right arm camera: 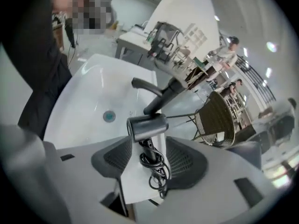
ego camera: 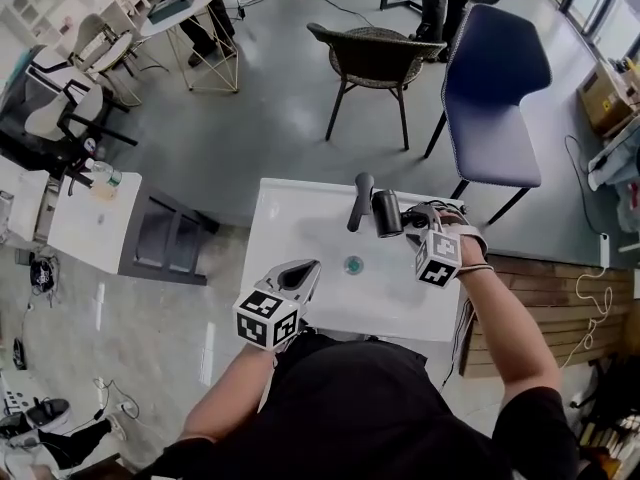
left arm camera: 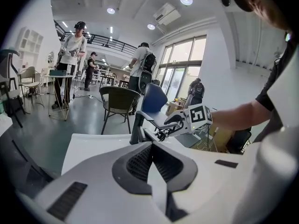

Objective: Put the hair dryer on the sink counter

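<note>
White sink counter (ego camera: pixel 300 218); grey floor (ego camera: pixel 270 118); wicker chair (ego camera: pixel 375 53), blue chair (ego camera: pixel 495 78) beyond.

No words, brand names or numbers can be read anywhere. Only black-and-white square code markers (ego camera: pixel 262 317) are seen, printed on the white cube behind the fingers of the left gripper (ego camera: pixel 303 271). Similar patterns are carried on the matching cube (ego camera: pixel 437 260) behind the fingers of the right gripper (ego camera: pixel 420 214). Any print on the brown cardboard box (ego camera: pixel 603 96), far beyond the right fingers, is too small to be read.
</note>
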### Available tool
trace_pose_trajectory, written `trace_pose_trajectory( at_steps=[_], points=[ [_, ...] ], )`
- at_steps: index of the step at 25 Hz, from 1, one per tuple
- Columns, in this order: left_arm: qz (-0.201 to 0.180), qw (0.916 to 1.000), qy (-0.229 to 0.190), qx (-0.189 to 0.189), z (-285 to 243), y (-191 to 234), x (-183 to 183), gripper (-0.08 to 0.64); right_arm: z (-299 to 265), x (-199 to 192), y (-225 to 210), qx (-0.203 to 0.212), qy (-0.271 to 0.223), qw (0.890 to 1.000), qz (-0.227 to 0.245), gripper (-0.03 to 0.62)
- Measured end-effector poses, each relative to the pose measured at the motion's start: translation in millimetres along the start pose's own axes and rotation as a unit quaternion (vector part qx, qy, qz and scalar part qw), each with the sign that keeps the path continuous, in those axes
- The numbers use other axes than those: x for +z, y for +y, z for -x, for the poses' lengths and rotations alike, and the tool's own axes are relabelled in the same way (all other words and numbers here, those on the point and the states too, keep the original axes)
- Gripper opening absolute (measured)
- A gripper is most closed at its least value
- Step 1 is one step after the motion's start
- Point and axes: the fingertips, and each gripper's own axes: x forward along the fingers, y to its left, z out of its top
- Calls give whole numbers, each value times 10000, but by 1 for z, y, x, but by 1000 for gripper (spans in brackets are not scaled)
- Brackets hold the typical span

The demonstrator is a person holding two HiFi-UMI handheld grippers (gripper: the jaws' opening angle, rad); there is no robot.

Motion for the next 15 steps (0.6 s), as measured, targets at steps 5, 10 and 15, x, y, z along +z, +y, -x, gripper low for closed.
trace_pose_trajectory(
  at_steps=[5,10,15],
  points=[
    [-72,9999,-54,-79,-8,-17,4,0,46,16,5,-103,-877,9817,-1690,215],
    [-115,9998,-144,-77,-13,-37,6,0,82,20,17,-181,-1707,9461,-2745,163],
    [-185,9995,-261,56,-9,-55,6,0,109,11,24,-198,-2306,9096,-3451,74]
  ],
)
